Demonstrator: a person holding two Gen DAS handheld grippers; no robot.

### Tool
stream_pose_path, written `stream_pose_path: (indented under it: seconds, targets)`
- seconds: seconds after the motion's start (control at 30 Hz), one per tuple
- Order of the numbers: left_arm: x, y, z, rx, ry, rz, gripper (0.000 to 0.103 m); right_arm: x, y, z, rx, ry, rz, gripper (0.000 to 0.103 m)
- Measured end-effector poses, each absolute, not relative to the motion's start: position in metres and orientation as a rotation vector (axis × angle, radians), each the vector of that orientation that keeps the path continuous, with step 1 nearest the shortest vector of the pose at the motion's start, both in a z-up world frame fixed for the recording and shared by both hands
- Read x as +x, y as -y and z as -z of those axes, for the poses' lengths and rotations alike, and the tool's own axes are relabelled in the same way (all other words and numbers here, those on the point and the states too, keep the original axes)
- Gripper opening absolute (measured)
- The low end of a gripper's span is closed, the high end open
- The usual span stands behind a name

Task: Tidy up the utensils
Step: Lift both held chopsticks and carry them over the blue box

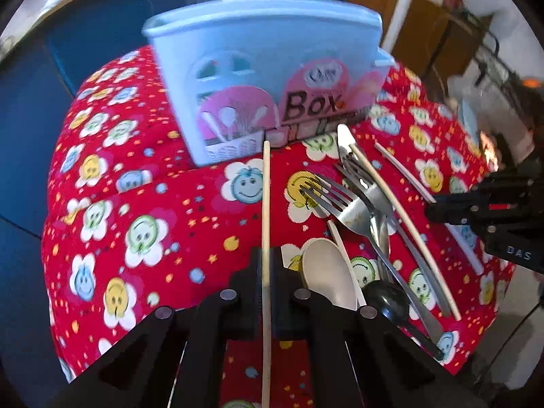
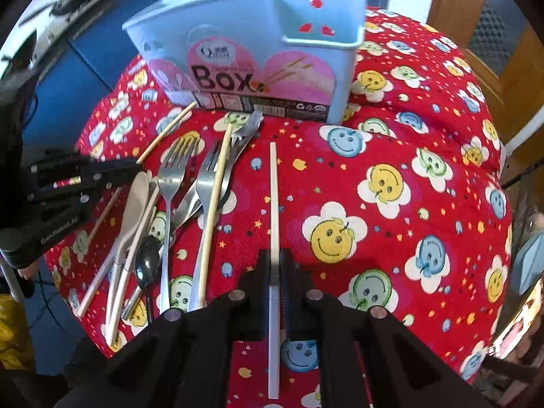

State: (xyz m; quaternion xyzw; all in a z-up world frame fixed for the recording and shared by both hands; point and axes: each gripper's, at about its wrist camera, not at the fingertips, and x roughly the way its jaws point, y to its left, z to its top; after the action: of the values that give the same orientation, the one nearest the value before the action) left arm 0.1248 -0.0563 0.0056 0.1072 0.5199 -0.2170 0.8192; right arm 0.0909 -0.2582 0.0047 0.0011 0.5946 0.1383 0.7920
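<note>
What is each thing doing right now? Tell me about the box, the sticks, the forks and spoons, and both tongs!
Left tongs: shut on wooden chopstick.
Right tongs: shut on white chopstick.
Blue box: upright on the red cloth, no utensils seen inside.
Forks: lying in the pile.
White spoon: lying bowl up.
Black spoon: lying in the pile.

place: home, dining corner | signs: smiley-print red cloth (image 2: 391, 156) on surface; wooden door (image 2: 455, 3); forks (image 2: 170, 183); blue chopstick box (image 2: 244, 47)

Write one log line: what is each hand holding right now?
left gripper: shut on wooden chopstick | right gripper: shut on white chopstick | blue box: upright behind | forks: on cloth
</note>
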Motion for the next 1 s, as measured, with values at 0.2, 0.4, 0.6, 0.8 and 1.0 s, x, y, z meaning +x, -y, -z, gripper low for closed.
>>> stream_pose_path:
  seconds: [0.2,0.4,0.6,0.8,1.0]
  targets:
    - [0.097,0.041,-0.028,0.152,-0.923,0.448,0.004,0.067,0.273,-0.022,0.098,-1.071,-0.263,0.007]
    - [0.083,0.039,-0.051,0.074,-0.762,0.461,0.004,0.048,0.280,-0.036,0.202,-0.906,-0.275,0.007]
    - [0.092,0.042,-0.076,0.002,-0.656,0.454,0.004,0.048,0.266,-0.061,0.215,-0.747,-0.278,0.007]
    - [0.110,0.041,-0.098,-0.040,-0.590,0.428,0.004,0.052,0.275,-0.090,0.197,-0.600,-0.250,0.007]
    - [0.136,0.043,-0.124,-0.089,-0.511,0.396,0.004,0.064,0.285,-0.119,0.168,-0.492,-0.219,0.007]
